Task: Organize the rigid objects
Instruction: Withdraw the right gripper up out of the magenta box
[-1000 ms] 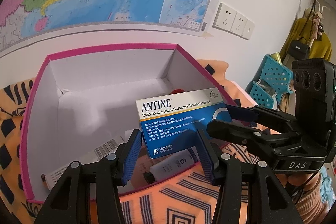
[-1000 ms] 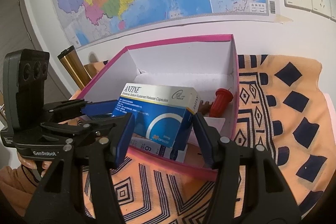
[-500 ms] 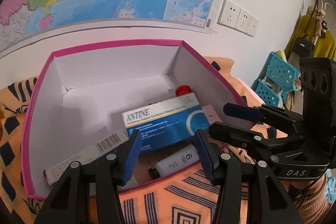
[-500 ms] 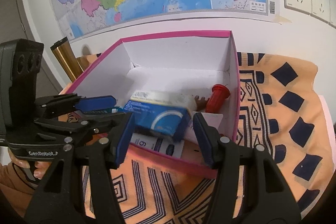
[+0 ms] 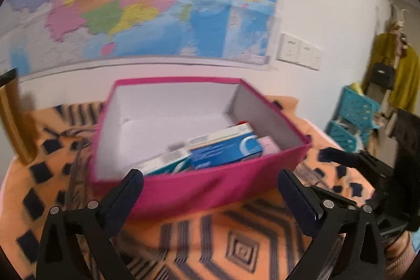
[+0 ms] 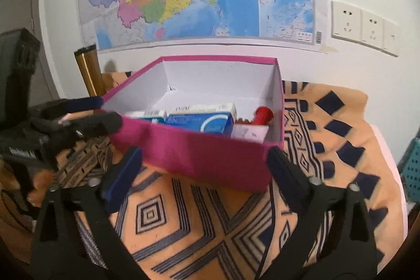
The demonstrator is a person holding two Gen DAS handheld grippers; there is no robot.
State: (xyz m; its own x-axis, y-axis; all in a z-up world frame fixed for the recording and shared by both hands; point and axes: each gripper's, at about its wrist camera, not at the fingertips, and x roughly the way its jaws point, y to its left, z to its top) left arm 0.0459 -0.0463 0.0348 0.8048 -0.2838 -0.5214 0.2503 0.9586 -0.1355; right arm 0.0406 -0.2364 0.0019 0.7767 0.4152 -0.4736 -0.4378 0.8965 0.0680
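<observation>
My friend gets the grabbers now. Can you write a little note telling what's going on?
Left gripper: open, holding nothing, in front of the pink cardboard box.
Right gripper: open, holding nothing, also before the box.
In the box: blue and white medicine carton, a second white and teal carton, red plastic cap, pale pink packet.
Done: blue carton lies inside.
Left: no loose items visible on the orange patterned cloth; check outside these views.

Evenly lit, soft shadows; motion-blurred throughout, worst on the left wrist view; strong fisheye bending, dark corners.
</observation>
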